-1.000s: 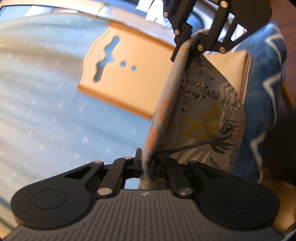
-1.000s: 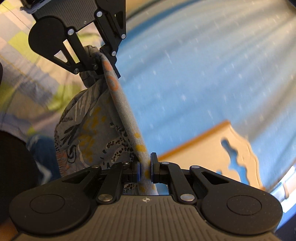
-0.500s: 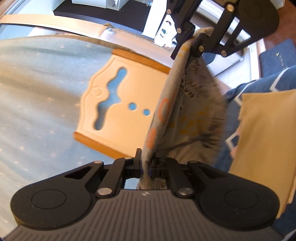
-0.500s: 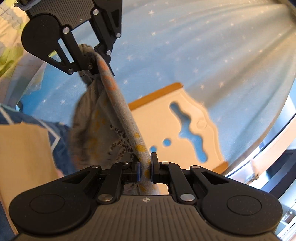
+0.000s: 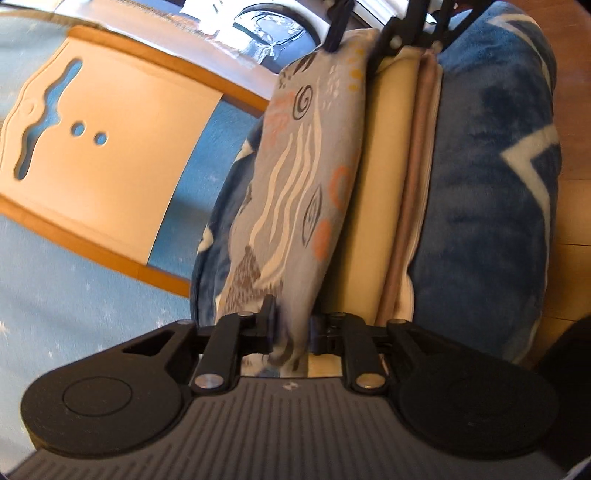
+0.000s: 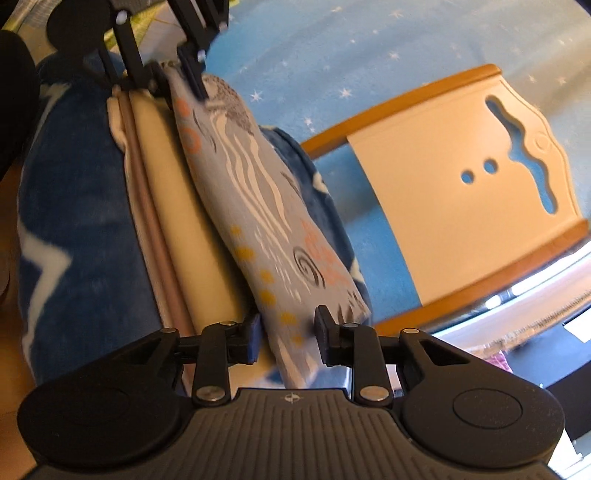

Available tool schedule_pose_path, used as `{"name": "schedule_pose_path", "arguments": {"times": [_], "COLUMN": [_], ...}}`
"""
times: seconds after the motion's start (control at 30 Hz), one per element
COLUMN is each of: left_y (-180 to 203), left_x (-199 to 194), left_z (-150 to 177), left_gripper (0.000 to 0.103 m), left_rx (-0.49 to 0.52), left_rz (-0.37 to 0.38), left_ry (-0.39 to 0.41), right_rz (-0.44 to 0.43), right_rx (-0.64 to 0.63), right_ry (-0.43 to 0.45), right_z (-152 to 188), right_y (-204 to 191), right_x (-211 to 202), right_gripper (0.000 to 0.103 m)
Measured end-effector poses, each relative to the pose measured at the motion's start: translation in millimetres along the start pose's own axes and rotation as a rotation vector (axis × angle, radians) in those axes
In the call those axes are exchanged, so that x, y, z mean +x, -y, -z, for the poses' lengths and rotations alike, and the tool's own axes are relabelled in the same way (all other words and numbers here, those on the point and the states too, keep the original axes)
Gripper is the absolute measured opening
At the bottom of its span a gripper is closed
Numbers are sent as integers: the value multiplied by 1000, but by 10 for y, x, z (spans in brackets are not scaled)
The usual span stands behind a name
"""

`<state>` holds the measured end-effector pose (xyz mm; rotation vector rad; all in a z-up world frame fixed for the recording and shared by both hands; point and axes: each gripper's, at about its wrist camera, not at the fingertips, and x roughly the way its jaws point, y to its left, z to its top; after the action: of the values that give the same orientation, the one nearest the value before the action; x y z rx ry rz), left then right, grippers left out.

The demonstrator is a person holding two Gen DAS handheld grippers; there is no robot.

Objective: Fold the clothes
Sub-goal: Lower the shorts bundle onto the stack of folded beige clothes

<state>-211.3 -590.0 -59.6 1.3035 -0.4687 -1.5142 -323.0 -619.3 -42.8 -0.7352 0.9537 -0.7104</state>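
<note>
Both grippers, left (image 5: 290,328) and right (image 6: 286,334), stand parted around the folded patterned cloth (image 5: 306,177). Its long axis runs between them, resting on the beige stack (image 5: 384,192).

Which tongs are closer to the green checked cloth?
Left. The left tongs sit right in front of the green checked cloth, at the far end of the patterned cloth in the right wrist view. The right tongs are at that cloth's near end, farther off.

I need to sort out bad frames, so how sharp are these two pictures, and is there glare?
Left wrist view: the grey patterned folded cloth is soft with motion blur, fisheye-bent edges. Right wrist view: similar blur, bright glare at the lower right; the pale wooden chair back stays readable.
</note>
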Motion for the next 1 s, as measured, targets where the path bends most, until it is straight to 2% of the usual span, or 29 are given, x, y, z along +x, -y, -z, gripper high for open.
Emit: {"name": "schedule_pose_path", "arguments": {"times": [0.2,0.27,0.3,0.33,0.5,0.57,0.63,0.73,0.77,0.83,0.93,1.0], "left_y": [82,109,110,103,-4,46,142,215,213,205,211,225], "left_x": [1,-22,-29,-20,-146,-104,-63,-39,-44,-53,-15,-7], "left_z": [145,167,179,185,202,260,317,324,321,330,296,273], "left_gripper": [18,16,12,10,8,8,8,9,10,12,20,21], "left_rx": [34,34,34,35,6,25,48,61,58,48,43,40], "left_rz": [-23,-23,-25,-27,-101,-76,-50,-57,-61,-66,-82,-95], "left_ry": [0,-1,-2,-2,39,24,1,-5,-6,-11,-9,3], "right_rz": [15,3,-7,-3,83,61,21,13,28,59,59,55], "right_rx": [-55,-63,-59,-50,-12,5,-34,-31,-43,-67,-85,-105], "right_ry": [-13,-21,-28,-32,-4,-21,-54,-69,-61,-47,-28,-19], "right_z": [89,93,98,88,-26,-11,64,144,148,154,156,138], "right_y": [-21,-10,-3,27,156,85,-91,-177,-180,-186,-178,-194], "right_x": [66,120,134,123,-209,-222,-136,-82,-98,-131,-125,-92], "right_gripper": [26,21,14,10,8,7,6,4,6,27,30,30]}}
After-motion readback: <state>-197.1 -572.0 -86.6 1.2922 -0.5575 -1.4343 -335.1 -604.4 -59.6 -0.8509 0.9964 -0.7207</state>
